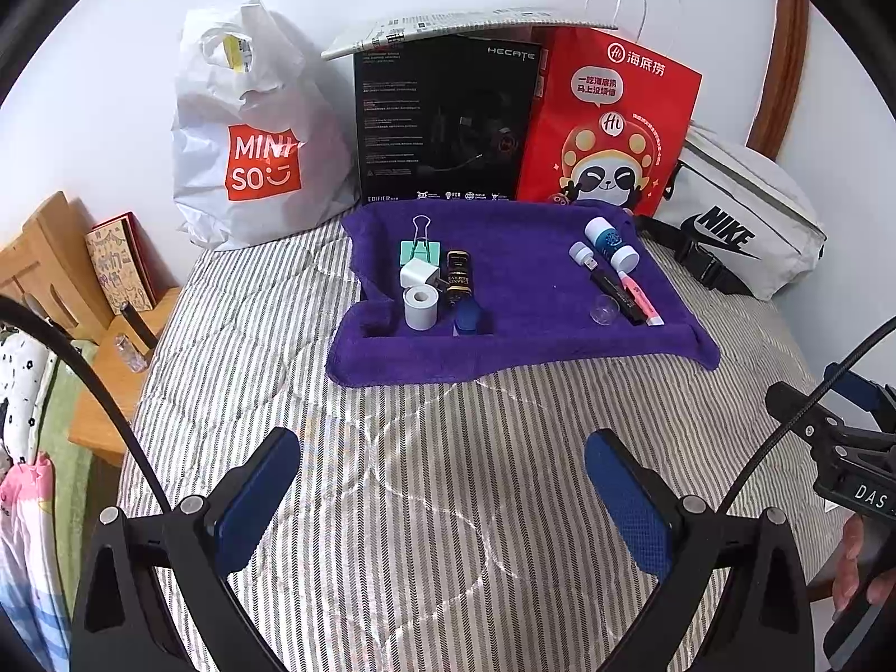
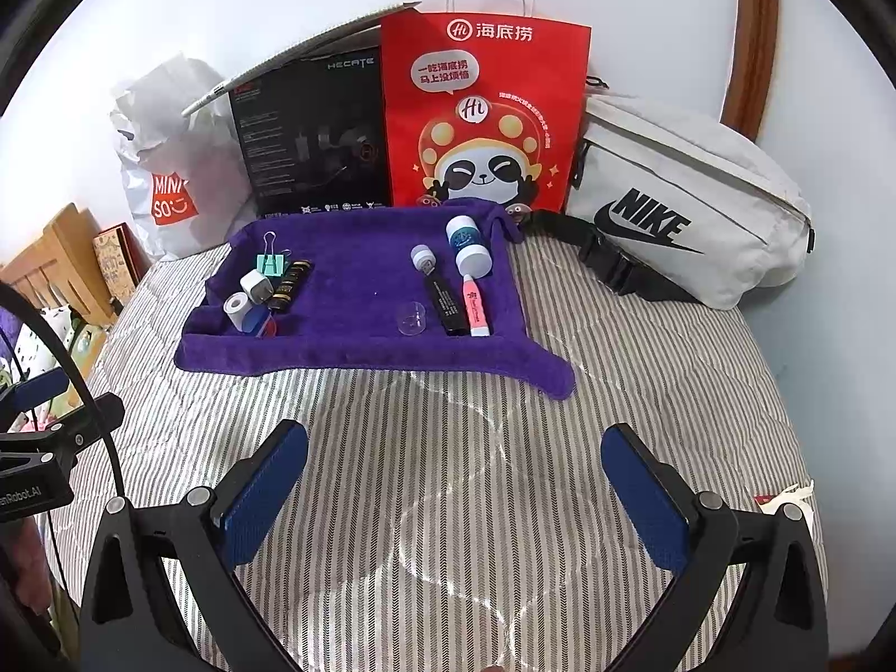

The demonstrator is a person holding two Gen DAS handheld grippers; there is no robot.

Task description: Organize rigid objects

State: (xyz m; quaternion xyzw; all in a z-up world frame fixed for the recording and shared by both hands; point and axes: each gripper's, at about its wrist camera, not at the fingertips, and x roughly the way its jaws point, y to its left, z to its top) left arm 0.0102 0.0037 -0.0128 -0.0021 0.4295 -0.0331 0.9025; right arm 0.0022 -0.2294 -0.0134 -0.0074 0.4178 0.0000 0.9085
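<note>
Both tongs hang released over the striped quilt [image 2: 448, 476] of a bed, each with its 2 blue-padded jaws spread wide and nothing between them: the left tongs [image 1: 442, 481] and the right tongs [image 2: 453, 476] are well apart from the purple towel [image 2: 358, 280] that carries the small things.

On the towel's left side lie a green binder clip [image 1: 421, 243], a white charger cube [image 1: 417, 273], a white tape roll [image 1: 419, 307], a small dark bottle [image 1: 458, 279] and a blue object [image 1: 469, 318], all close together. On its right side lie a white-capped blue bottle [image 2: 467, 241], a USB stick [image 2: 423, 257], a black marker [image 2: 447, 305], a pink highlighter [image 2: 476, 305] touching the marker, and a clear cap [image 2: 411, 318] just beside the marker.

Behind the towel, against the wall, stand a Miniso bag [image 1: 257, 134], a black Hecate box [image 1: 442, 123], a red Haidilao paper bag [image 2: 484, 112] and a white Nike waist bag [image 2: 683, 196].
</note>
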